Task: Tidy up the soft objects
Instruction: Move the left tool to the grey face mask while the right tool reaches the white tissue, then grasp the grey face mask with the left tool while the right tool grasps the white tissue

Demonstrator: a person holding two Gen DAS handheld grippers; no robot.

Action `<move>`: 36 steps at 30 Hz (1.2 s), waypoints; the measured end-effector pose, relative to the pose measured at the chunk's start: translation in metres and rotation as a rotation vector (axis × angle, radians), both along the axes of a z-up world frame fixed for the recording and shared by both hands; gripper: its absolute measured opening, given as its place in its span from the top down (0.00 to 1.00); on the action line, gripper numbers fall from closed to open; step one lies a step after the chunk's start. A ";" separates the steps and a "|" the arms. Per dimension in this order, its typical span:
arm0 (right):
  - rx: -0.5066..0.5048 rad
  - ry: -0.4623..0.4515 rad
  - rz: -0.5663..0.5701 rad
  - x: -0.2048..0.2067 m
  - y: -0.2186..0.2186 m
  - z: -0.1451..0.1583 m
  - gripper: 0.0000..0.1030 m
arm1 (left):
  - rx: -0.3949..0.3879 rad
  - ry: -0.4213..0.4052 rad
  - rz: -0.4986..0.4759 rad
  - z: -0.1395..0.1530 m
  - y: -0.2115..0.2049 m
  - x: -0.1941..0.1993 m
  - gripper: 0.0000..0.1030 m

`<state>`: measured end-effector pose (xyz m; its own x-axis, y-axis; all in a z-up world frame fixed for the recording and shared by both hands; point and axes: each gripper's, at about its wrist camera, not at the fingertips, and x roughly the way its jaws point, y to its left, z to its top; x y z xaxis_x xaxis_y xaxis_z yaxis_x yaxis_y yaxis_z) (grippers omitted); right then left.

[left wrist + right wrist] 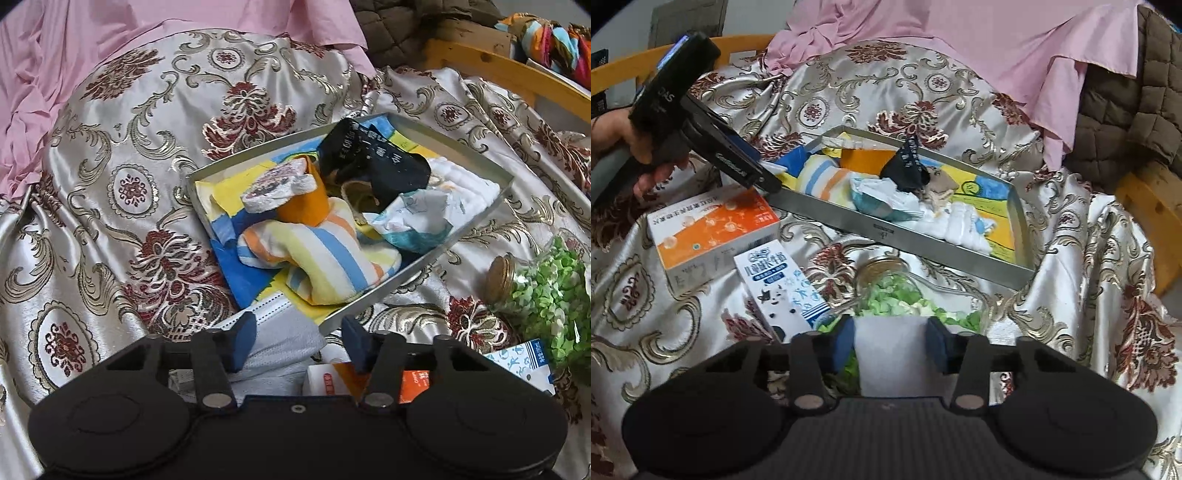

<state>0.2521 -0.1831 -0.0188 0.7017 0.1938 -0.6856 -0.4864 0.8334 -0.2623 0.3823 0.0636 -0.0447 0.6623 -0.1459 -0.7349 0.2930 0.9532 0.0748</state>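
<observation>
A: From the left wrist, what is there?

B: The left gripper (299, 341) hangs with its jaws apart and nothing between them, just above a pale face mask (275, 321) lying at the near corner of the metal tray (384, 291). In the tray sit a striped towel (325, 258), an orange cloth (306, 199) with a small patterned pad (275, 186) on top, a black sock (373, 162) and a folded white cloth (461, 184).

A: And the right wrist?

B: It shows what the left misses: the right gripper (892, 347), jaws clamped on a white folded piece (890, 354), above a jar of green bits (905, 295) lying on its side. Beside the jar lie a milk carton (779, 284) and an orange box (716, 236), both outside the tray on the patterned bedspread (1089, 295). The left wrist catches only their edges.

A: Anything else?

B: From the right, the left gripper (768, 181) appears whole, a hand (642, 147) on its handle, its tip at the tray's left corner. The mask is hidden there. Pink fabric (960, 48) lies behind.
</observation>
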 end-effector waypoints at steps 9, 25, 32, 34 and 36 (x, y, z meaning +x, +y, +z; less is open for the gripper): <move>0.028 0.009 0.005 0.000 0.002 -0.001 0.88 | -0.004 0.023 0.001 0.002 -0.004 -0.002 0.87; 0.042 -0.013 0.011 -0.004 0.001 -0.002 0.95 | 0.066 -0.026 0.136 0.009 0.004 -0.015 0.24; 0.064 -0.026 -0.011 -0.005 -0.005 0.003 0.87 | -0.017 0.038 0.174 0.000 0.007 -0.005 0.23; 0.063 -0.027 -0.019 -0.005 -0.007 0.003 0.86 | -0.020 0.041 0.166 -0.002 0.004 -0.005 0.27; 0.065 -0.022 -0.026 -0.005 -0.009 0.003 0.84 | -0.017 0.044 0.144 -0.003 -0.003 -0.004 0.30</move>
<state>0.2470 -0.1920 -0.0157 0.7217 0.2191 -0.6566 -0.4592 0.8613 -0.2173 0.3784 0.0601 -0.0478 0.6445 -0.0640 -0.7620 0.1553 0.9867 0.0485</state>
